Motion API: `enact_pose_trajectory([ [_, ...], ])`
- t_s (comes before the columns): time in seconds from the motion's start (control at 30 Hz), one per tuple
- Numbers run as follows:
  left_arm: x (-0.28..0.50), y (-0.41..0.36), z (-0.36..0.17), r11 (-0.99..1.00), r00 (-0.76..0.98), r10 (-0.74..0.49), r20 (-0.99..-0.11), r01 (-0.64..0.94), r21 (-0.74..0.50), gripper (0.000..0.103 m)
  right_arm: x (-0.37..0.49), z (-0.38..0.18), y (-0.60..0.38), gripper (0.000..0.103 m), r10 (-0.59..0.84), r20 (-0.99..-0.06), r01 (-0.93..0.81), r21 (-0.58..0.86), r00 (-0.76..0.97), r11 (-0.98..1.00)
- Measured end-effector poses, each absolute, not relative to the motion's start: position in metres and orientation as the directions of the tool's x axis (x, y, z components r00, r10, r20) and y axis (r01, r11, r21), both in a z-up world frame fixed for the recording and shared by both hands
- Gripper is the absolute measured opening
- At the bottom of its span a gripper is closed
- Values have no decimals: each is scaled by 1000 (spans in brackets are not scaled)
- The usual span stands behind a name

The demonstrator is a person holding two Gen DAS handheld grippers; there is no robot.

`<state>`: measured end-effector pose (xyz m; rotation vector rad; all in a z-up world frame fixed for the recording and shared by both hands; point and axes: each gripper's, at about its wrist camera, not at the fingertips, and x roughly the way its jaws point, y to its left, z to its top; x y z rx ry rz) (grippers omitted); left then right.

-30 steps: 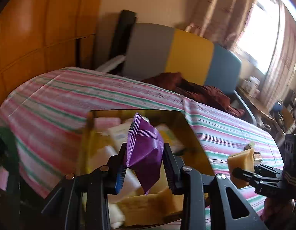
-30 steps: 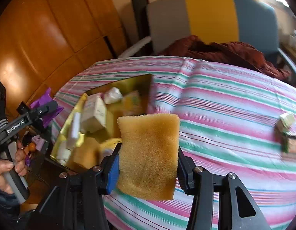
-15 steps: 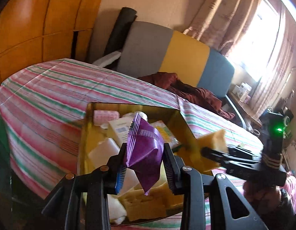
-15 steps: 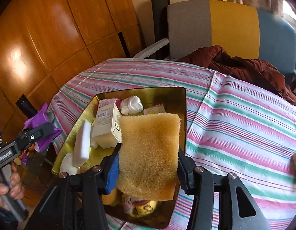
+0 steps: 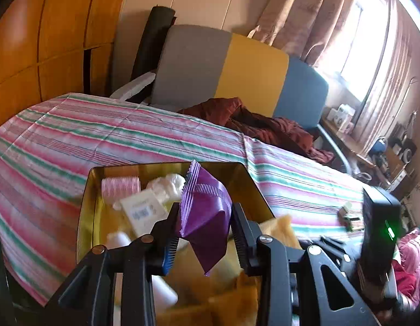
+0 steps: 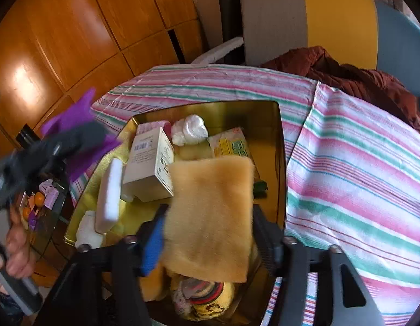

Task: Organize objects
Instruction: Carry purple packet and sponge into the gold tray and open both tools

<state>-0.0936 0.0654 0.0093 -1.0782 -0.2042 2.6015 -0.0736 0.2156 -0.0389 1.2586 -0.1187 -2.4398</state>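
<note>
In the right wrist view my right gripper (image 6: 210,233) hangs over the near end of the gold tin (image 6: 282,146). Its jaws are opening. The tan sponge (image 6: 210,217) sits tilted and blurred between them, and the pads no longer seem to press it. My left gripper (image 5: 204,225) is shut on a purple packet (image 5: 204,217), held just above the tin (image 5: 166,166). In the right wrist view that left gripper (image 6: 74,138) is a blur at the tin's left side, with a person's hand (image 6: 16,244) on its handle. The sponge (image 5: 277,231) shows beside the left fingers.
The tin holds a white box (image 6: 150,163), a white pouch (image 6: 190,129), a yellow-green packet (image 6: 231,144) and a white bar (image 6: 109,195). It rests on a striped tablecloth (image 6: 359,163). Behind are a dark red garment (image 5: 264,125) and a grey-yellow-blue chair (image 5: 250,70). Small items (image 5: 351,217) lie far right.
The right gripper carried the sponge from beside the tin to over its near end, and its jaws have spread. The left gripper with the purple packet moved in toward the tin.
</note>
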Motion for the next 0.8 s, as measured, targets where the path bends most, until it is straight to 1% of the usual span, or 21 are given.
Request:
enact_pose_trajectory([
  [0.07, -108, 70, 4, -946, -653, 324, -684, -216, -241, 40, -73, -41, 216, 72, -387, -766, 301, 261, -513, -917],
  [0.1, -113, 70, 2, -950, -646, 312, -696, -199, -242, 41, -73, -42, 216, 73, -390, -768, 300, 267, -509, -916],
  [0.17, -118, 69, -2, -949, -636, 313, -706, -183, -256, 42, -71, -43, 220, 73, -392, -767, 295, 272, -509, -916],
  [0.3, -113, 62, -6, -955, -636, 292, -714, -152, -256, 42, -68, -43, 225, 74, -398, -762, 281, 290, -510, -915],
  [0.53, -95, 49, -11, -958, -633, 274, -724, -118, -260, 42, -61, -28, 228, 74, -433, -720, 288, 325, -542, -901],
  [0.73, -78, 42, -8, -967, -647, 245, -722, -107, -232, 42, -61, -27, 224, 74, -429, -728, 292, 317, -535, -902],
  [0.77, -74, 41, -6, -969, -654, 235, -719, -104, -222, 42, -60, -28, 224, 75, -429, -730, 288, 320, -532, -903],
  [0.8, -72, 41, -6, -970, -657, 232, -718, -105, -217, 42, -58, -28, 224, 78, -431, -730, 286, 325, -530, -902],
])
